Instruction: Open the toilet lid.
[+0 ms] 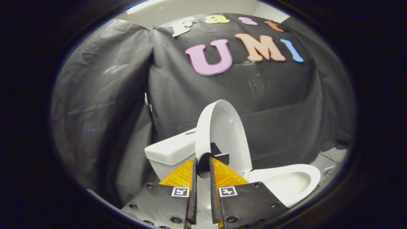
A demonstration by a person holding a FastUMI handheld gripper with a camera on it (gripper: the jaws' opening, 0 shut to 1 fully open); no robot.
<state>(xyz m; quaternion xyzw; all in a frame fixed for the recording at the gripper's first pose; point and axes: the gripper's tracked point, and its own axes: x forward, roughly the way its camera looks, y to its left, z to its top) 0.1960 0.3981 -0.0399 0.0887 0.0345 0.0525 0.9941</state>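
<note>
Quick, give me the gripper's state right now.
Gripper: shut on the raised toilet lid, both fingers pressing its edge; the lid stands upright above the toilet bowl.

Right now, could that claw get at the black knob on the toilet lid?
Probably yes. The claw seems already closed on the black knob at the raised toilet lid, one finger on each side, with nothing between. How firmly it grips is hard to tell.

Wrinkled black cloth wall (105,95) behind.
</note>
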